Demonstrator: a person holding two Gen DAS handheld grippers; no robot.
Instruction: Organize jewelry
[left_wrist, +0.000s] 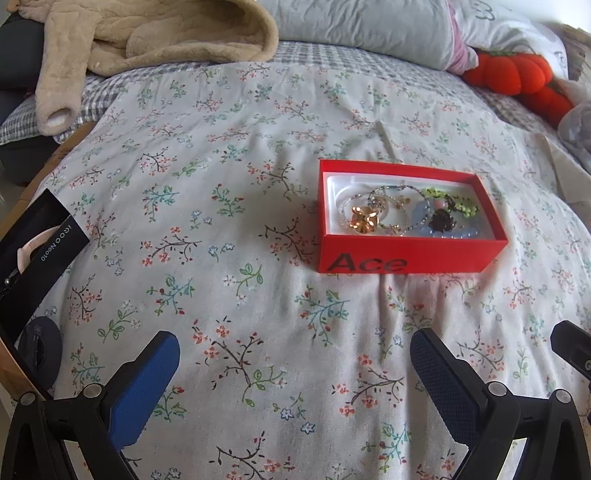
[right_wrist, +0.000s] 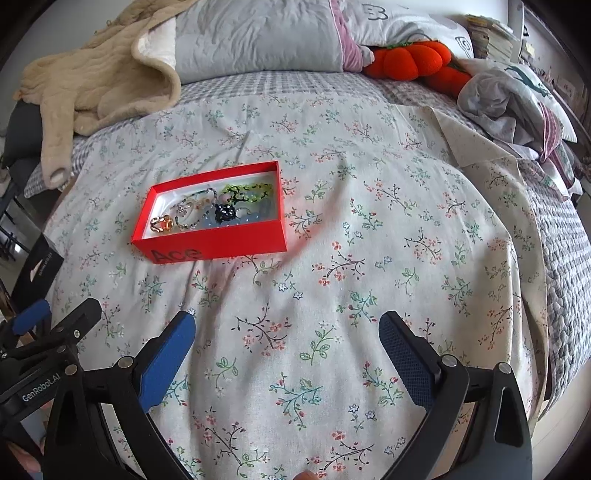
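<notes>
A red open box marked "Ace" (left_wrist: 410, 254) lies on the floral bedspread, right of centre in the left wrist view and left of centre in the right wrist view (right_wrist: 214, 245). Inside lie tangled jewelry pieces: a gold flower clip (left_wrist: 364, 219), a black beaded piece (left_wrist: 441, 219), a green beaded string (left_wrist: 454, 203), blue beads and thin bracelets. My left gripper (left_wrist: 293, 349) is open and empty, low over the bedspread in front of the box. My right gripper (right_wrist: 288, 330) is open and empty, in front and to the right of the box.
A black phone box (left_wrist: 40, 251) sits at the bed's left edge. A beige fleece garment (right_wrist: 96, 81), grey pillows (right_wrist: 258, 37), an orange plush pumpkin (right_wrist: 410, 59) and crumpled clothes (right_wrist: 517, 99) lie at the far end of the bed.
</notes>
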